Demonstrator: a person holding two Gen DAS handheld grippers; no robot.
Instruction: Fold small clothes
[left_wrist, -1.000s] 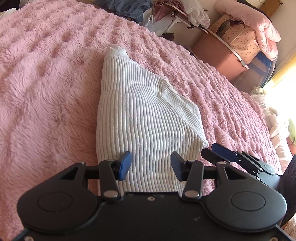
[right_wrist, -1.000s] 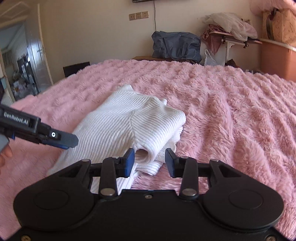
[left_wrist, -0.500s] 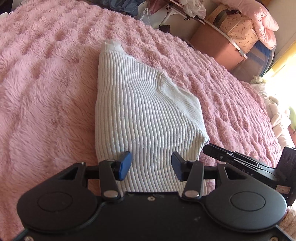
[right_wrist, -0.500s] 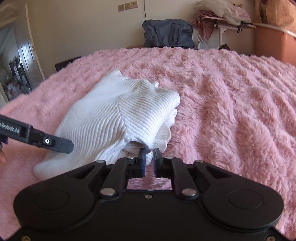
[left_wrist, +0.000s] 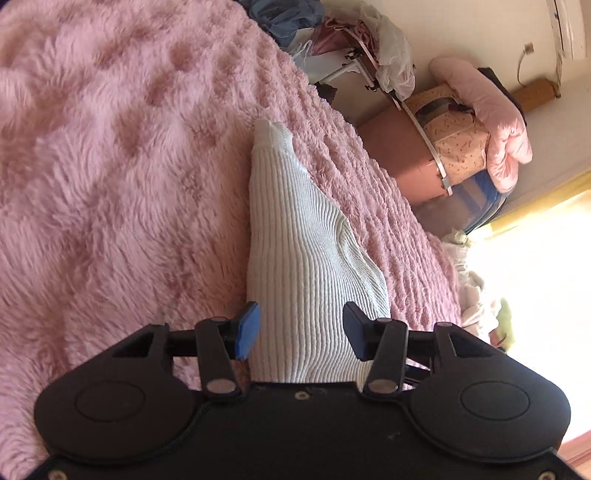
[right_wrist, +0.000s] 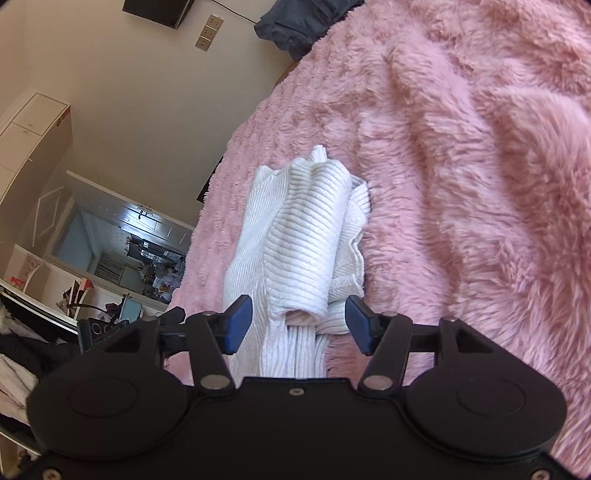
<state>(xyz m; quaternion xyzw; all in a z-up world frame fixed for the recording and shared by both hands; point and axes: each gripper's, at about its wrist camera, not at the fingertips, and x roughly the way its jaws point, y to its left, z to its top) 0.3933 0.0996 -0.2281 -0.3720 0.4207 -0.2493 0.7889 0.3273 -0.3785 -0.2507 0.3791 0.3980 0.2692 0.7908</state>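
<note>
Right gripper (right_wrist: 298, 325) was pinched shut half a second ago; jaws just reopened, now straddling the folded white sweater (right_wrist: 295, 251) without pressing. Left gripper (left_wrist: 301, 334) unchanged, open over sweater's near end on pink blanket (left_wrist: 110, 184). Only right view shows the doorway at 9 o'clock; only left shows the storage boxes at 2 o'clock.

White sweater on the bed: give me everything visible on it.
The white sweater is a ribbed knit, soft-looking, already folded into a long narrow bundle lying flat on the fluffy pink blanket. From the right wrist view a sleeve is folded over the top, with looser wavy-edged layers bunched beneath on one side. Its near end sits between the fingers of the left gripper and the right gripper; both stand open, the right one's jaws having just opened, pads not pressing the knit.
</note>
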